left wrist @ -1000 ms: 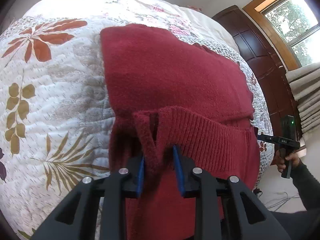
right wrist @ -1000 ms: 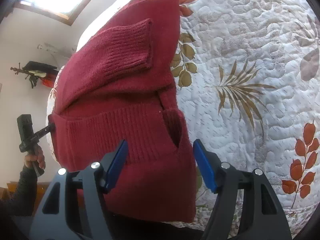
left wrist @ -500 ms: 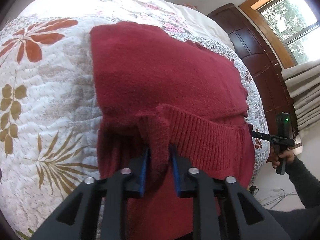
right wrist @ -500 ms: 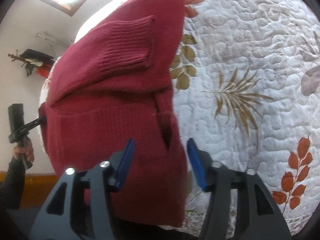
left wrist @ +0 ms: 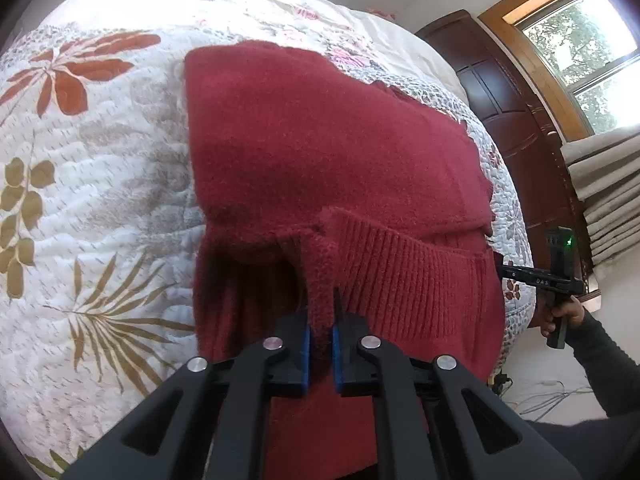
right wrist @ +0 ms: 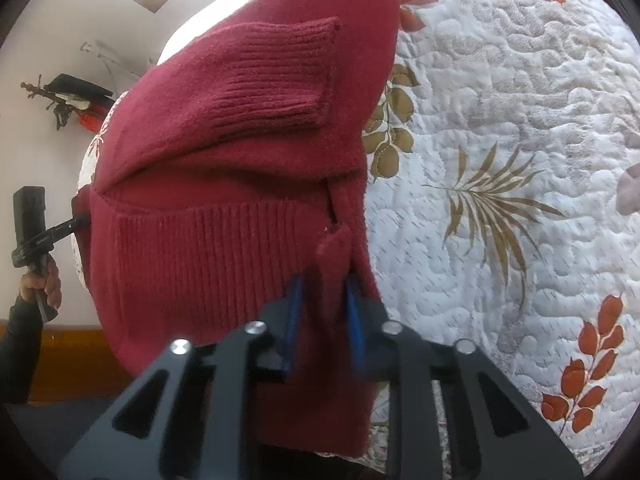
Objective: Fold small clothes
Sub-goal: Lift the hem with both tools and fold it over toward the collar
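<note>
Lying across a bed covered by a quilt point(left wrist: 92, 184) printed with leaves, a dark red sweater point(left wrist: 320, 152) fills the left wrist view, its ribbed hem hanging over the near edge of the bed. The left gripper point(left wrist: 320, 344) has its blue-padded fingers point(left wrist: 305, 354) nearly closed, pinching a raised fold of the hem between them. At far right, beyond the sweater's other corner, a hand point(left wrist: 562, 312) in a dark sleeve grips the handle of the other tool, below a window point(left wrist: 580, 44) and beside a dark wooden cabinet point(left wrist: 516, 120).

In the right wrist view, the sweater point(right wrist: 224, 184) shows a folded sleeve with a ribbed cuff point(right wrist: 280, 80) resting on top of the body. The right gripper point(right wrist: 324, 312) has its fingers point(right wrist: 292, 320) drawn in tight on a bunched corner of the hem at the sweater's edge, next to the quilt point(right wrist: 520, 160). At far left, the person's other hand point(right wrist: 40, 284) holds the left tool at the opposite corner.
</note>
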`<act>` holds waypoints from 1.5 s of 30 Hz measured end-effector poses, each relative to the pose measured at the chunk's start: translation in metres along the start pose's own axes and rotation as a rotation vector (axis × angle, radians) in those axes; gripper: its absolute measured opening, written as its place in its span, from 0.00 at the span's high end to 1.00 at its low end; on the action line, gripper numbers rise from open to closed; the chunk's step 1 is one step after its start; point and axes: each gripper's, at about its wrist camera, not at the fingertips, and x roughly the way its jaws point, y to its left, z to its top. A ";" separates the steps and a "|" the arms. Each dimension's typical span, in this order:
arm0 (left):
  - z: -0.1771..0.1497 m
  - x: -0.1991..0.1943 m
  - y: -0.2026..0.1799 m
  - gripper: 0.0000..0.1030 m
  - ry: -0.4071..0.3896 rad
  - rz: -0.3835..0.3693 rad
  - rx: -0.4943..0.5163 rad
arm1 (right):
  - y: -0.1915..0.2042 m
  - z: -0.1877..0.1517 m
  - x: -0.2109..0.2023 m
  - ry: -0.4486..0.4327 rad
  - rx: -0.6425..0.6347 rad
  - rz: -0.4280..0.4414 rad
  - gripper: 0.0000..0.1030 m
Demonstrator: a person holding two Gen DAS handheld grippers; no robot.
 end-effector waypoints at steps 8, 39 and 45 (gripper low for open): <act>-0.001 -0.008 -0.005 0.94 -0.028 0.001 0.000 | 0.011 -0.001 -0.012 -0.044 0.005 -0.009 0.95; 0.013 -0.155 -0.034 0.94 -0.409 -0.064 0.024 | 0.066 0.026 -0.179 -0.463 -0.044 0.043 0.95; 0.058 -0.141 -0.020 0.94 -0.394 -0.078 0.011 | 0.063 0.074 -0.171 -0.438 -0.065 0.024 0.95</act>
